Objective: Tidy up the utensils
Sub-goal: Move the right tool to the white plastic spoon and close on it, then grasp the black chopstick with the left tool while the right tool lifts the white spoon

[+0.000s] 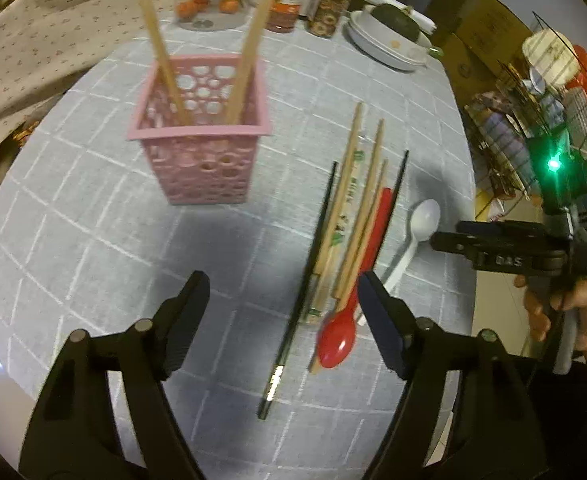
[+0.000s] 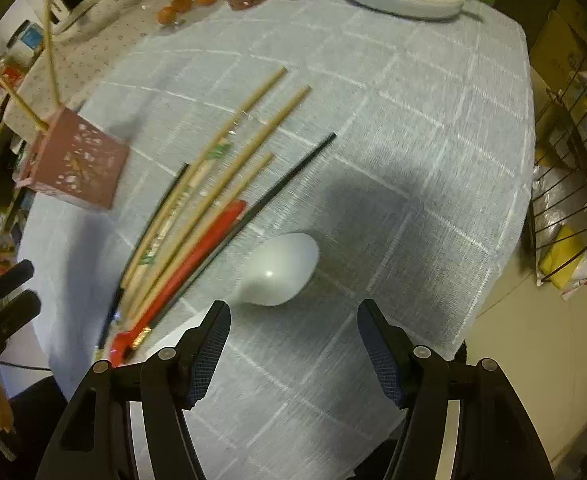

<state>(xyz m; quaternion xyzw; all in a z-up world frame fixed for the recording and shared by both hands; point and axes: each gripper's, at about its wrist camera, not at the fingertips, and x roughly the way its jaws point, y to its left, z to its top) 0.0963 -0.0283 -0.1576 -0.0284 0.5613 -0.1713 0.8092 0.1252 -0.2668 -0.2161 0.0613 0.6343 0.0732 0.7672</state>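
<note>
white spoon [image 2: 281, 270] just ahead of the open right gripper [image 2: 293, 344] fingertips

My left gripper [image 1: 281, 304] over grey checked tablecloth [image 1: 93, 220], jaws apart, nothing between pads. Pink basket [image 1: 197, 148] ahead, two wooden chopsticks [image 1: 249, 56] upright inside. Right of basket: loose wooden chopsticks [image 1: 367, 196], black chopsticks [image 1: 313, 248], red spoon [image 1: 339, 340], white spoon [image 1: 419, 228]. My right gripper [image 1: 493, 240] beyond white spoon.
</note>
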